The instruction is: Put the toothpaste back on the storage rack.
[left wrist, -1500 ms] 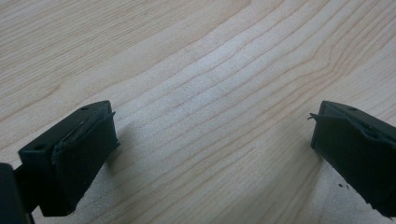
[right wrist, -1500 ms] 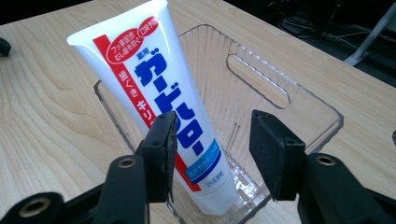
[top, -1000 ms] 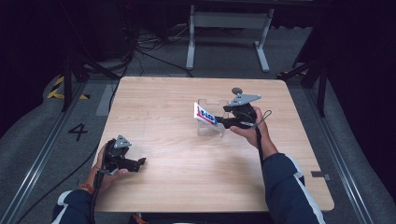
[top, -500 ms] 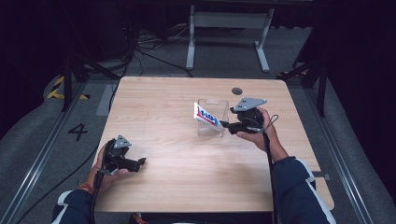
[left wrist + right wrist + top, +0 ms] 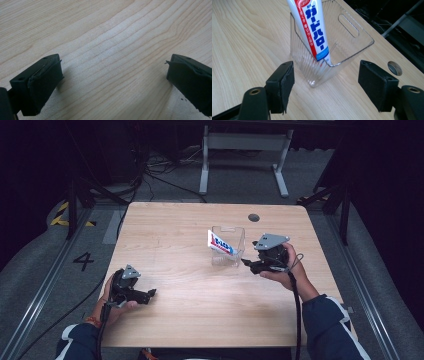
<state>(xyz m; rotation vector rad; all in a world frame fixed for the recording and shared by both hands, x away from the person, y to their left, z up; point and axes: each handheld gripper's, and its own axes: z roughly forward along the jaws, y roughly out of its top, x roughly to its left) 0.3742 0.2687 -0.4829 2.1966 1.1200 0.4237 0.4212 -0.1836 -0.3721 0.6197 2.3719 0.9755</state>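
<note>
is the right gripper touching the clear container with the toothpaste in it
Apart. In the right gripper view, bare table shows between both pads of the right gripper and the clear container; its jaws have just been opening, nothing between them.

On your right, the clear container point(image 5: 228, 251) is the one thing standing up from the surface point(image 5: 200, 320), with the toothpaste tube point(image 5: 220, 243) leaning out over its left rim. Your right gripper point(image 5: 248, 263) sits just beside it, fingers spread with nothing between them. Left of the container, bare wood runs all the way to your left gripper point(image 5: 150, 293). A small round hole point(image 5: 253, 217) lies near the far edge.
</note>
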